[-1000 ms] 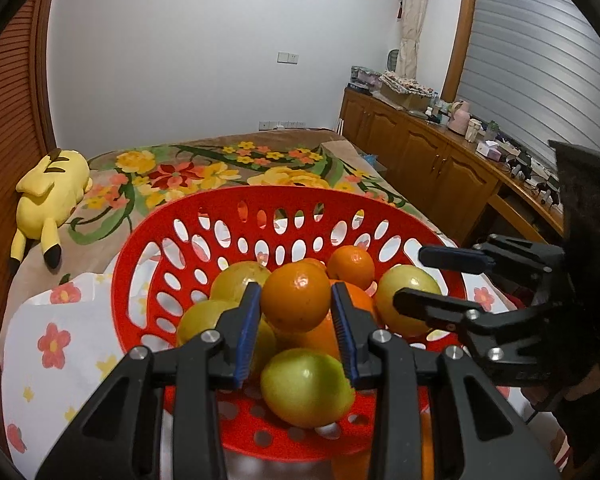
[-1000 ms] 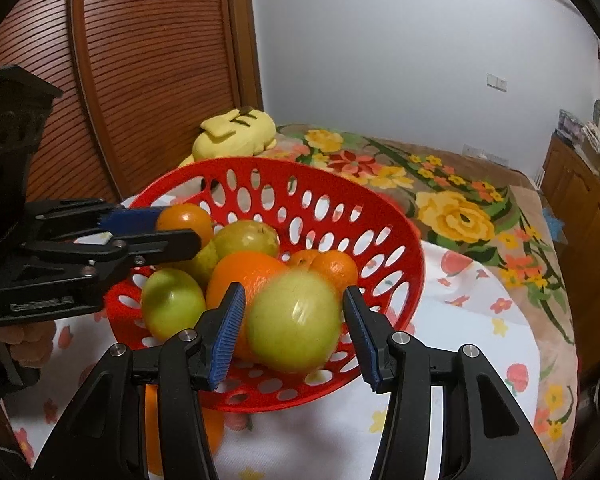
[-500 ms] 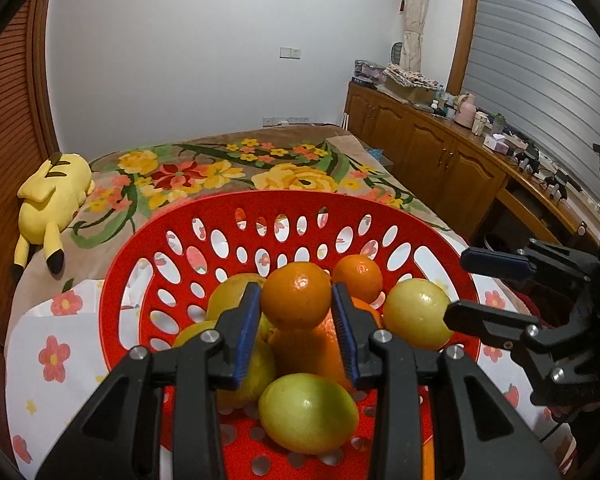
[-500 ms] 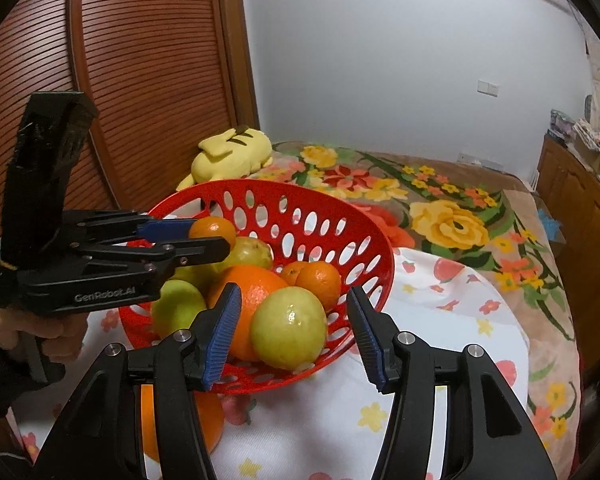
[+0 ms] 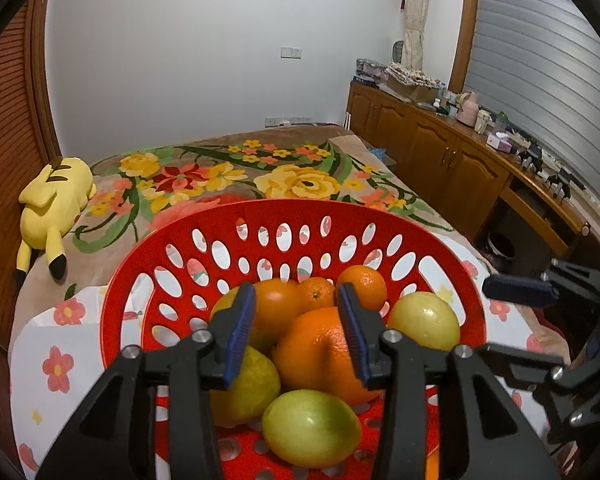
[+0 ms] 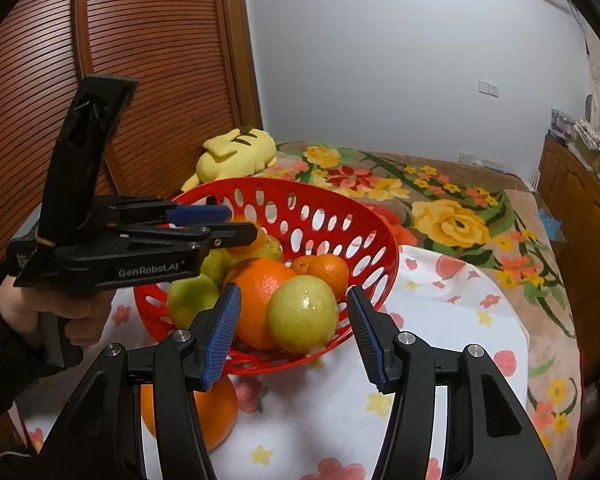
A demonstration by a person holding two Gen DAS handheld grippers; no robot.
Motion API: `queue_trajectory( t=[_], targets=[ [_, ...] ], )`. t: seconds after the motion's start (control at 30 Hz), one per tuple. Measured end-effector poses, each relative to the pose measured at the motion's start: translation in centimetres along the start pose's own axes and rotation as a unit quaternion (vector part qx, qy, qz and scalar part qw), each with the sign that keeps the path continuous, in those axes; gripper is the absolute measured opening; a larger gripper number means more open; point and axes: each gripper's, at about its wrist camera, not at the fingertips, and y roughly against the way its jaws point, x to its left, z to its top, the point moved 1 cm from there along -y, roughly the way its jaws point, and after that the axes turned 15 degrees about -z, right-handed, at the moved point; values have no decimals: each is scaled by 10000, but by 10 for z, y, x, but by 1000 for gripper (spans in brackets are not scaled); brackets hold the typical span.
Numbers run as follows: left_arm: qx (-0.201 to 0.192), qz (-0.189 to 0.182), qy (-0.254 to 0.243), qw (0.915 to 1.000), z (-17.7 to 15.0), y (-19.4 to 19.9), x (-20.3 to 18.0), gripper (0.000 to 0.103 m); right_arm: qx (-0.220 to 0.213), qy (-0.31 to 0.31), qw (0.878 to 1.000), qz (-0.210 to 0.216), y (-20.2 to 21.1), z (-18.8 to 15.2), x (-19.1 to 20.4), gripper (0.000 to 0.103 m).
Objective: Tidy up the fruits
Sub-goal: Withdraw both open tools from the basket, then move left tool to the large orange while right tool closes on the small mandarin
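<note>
Right wrist view: we find the red basket (image 6: 384, 248) nearly full; one orange (image 6: 220, 408) waits just outside it; both our grippers (image 6: 292, 336) stand parted, empty, the left gripper's (image 5: 296, 332) jaws having just opened.

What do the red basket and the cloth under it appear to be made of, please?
The red basket looks like moulded plastic: glossy, uniform colour, evenly punched oval holes. The cloth seems a thin printed fabric, matte with creases and a flower print; the fibre cannot be told.
</note>
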Motion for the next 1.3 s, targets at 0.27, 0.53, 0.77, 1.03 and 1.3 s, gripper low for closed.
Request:
queue_trajectory(
  t=[0.27, 0.53, 0.77, 1.03, 1.3],
  targets=[
    [-108, -32, -52, 9999, -15, 31, -8, 45, 14, -90, 10000, -12, 13, -12, 6, 56],
    [-271, -149, -88, 9995, -43, 75, -20, 48, 16, -242, 9997, -78, 36, -33, 17, 58],
    [-321, -173, -161, 9992, -72, 103, -31, 49, 70, -389, 9991, -151, 51, -59, 31, 59],
    [-343, -164, -94, 9992, -105, 127, -37, 52, 201, -501, 9983, -221, 61, -90, 47, 59],
    [-286, -108, 10, 9995, -130, 135, -35, 54, 372, -520, 9978, -156, 60, -111, 58, 59]
  ],
)
